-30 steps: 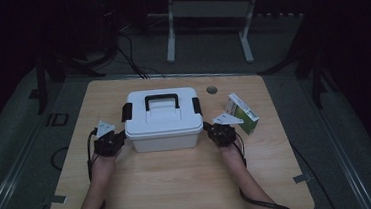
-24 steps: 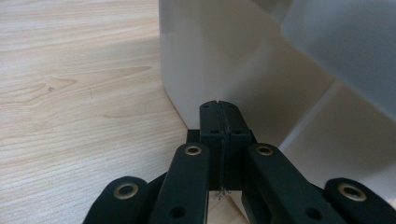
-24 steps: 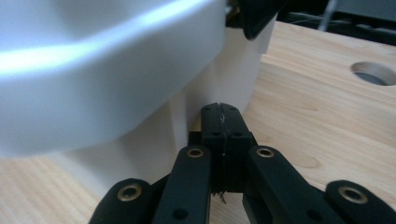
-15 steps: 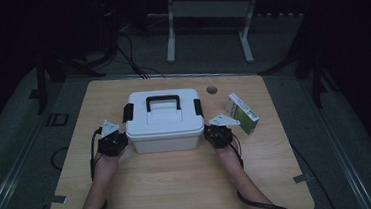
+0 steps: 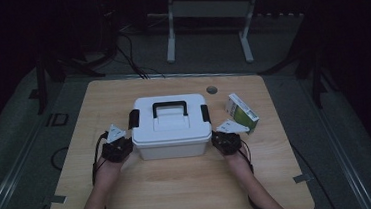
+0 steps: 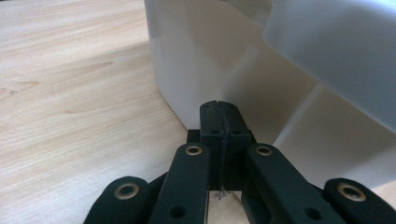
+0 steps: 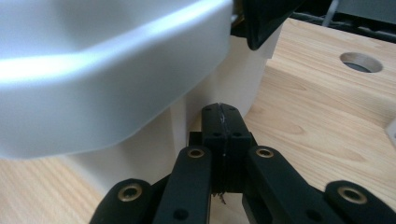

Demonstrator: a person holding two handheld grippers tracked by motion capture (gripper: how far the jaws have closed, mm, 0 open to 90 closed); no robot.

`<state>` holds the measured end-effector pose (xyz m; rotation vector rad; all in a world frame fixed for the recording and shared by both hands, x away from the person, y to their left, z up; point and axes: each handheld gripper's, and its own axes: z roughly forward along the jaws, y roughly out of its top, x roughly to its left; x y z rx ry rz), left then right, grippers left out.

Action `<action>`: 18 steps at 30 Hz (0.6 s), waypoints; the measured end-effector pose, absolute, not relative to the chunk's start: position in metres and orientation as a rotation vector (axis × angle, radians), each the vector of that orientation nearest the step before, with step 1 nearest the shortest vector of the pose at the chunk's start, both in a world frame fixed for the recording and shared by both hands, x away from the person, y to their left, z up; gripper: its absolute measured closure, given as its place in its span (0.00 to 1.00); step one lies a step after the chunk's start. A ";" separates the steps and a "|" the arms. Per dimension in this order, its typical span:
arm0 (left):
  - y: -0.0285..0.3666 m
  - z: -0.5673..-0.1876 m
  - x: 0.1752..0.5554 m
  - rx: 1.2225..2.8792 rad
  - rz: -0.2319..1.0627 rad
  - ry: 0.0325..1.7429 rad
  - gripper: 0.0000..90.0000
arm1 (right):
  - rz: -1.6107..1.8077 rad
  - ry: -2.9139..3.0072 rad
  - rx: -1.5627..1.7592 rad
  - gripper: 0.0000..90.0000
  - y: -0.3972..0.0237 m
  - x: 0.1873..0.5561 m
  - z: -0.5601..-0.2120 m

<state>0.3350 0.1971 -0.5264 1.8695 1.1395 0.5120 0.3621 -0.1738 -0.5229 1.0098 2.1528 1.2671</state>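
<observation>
A white plastic storage box [image 5: 170, 128] with a black handle [image 5: 169, 107] and black side latches stands in the middle of the wooden table [image 5: 180, 185]. My left gripper [image 5: 120, 147] sits at the box's left front corner, jaws shut with nothing between them. In the left gripper view the closed tips [image 6: 219, 108] point at the box wall [image 6: 205, 51] under the lid rim. My right gripper [image 5: 223, 140] is at the right front corner, also shut and empty. Its tips [image 7: 220, 111] lie close under the overhanging lid [image 7: 102, 60].
A small green and white carton [image 5: 241, 112] lies on the table to the right of the box, just beyond the right gripper. A round cable hole [image 5: 212, 90] is in the tabletop behind it. Cables trail from both grippers.
The right gripper has shifted slightly inward toward the box's right front corner. The left gripper and the box stay where they were.
</observation>
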 end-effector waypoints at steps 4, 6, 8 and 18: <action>0.193 -0.526 0.328 1.881 0.502 1.124 1.00 | 1.265 2.163 0.998 1.00 -0.179 0.353 -0.522; 0.191 -0.525 0.325 1.894 0.502 1.114 1.00 | 1.263 2.165 0.998 1.00 -0.182 0.348 -0.522; 0.188 -0.525 0.321 1.908 0.502 1.101 1.00 | 1.261 2.166 0.998 1.00 -0.185 0.343 -0.522; 0.178 -0.523 0.305 1.939 0.495 1.076 1.00 | 1.256 2.172 0.983 1.00 -0.198 0.320 -0.521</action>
